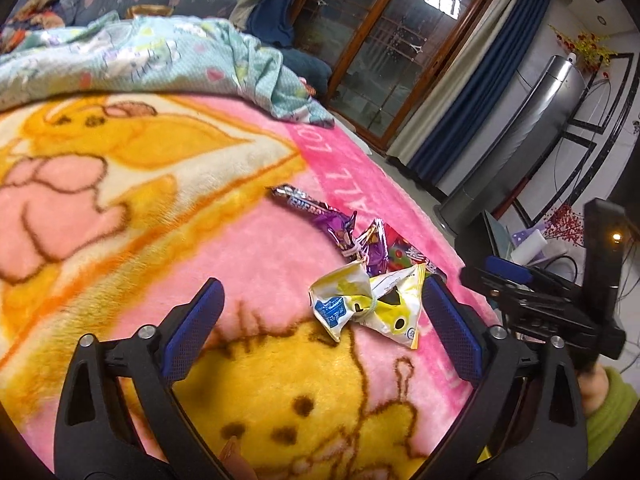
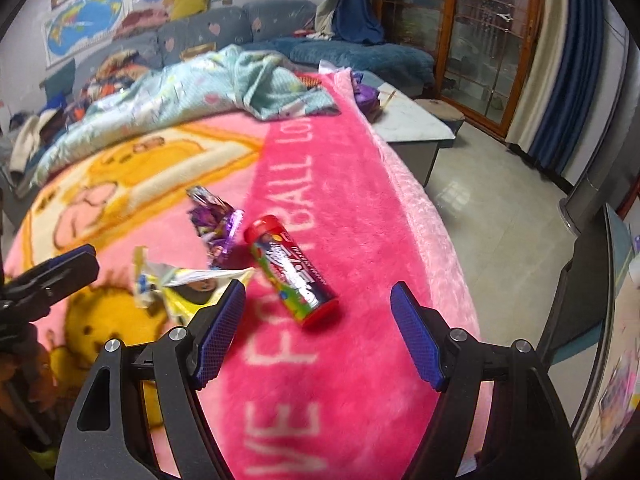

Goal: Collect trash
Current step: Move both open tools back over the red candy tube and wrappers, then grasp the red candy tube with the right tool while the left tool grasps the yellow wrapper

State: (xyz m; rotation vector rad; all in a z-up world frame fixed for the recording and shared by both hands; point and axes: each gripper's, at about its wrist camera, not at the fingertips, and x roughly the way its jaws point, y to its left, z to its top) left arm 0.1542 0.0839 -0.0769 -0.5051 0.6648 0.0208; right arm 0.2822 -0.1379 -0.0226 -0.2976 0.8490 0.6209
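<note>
1. The red tube [image 2: 291, 270] lies flat on the pink blanket [image 2: 360, 184] on the bed; its long side runs from a red cap up and left to a red end down and right in the right wrist view
2. It is round and shiny, with bright colours and white letters on its side
3. The yellow and white wrapper [image 1: 366, 300] lies crumpled just left of the tube, pinched in the middle like a bow
4. The purple wrapper [image 1: 332, 226] is long and twisted, and lies just behind the yellow one
5. The right tool [image 2: 318, 332] has its blue pads wide apart, holds nothing, and hangs over the blanket with the tube's low end between and ahead of the pads
6. The left tool [image 1: 324, 326] is also wide apart and empty; the yellow wrapper sits just inside its right pad, and I cannot tell if they touch
</note>
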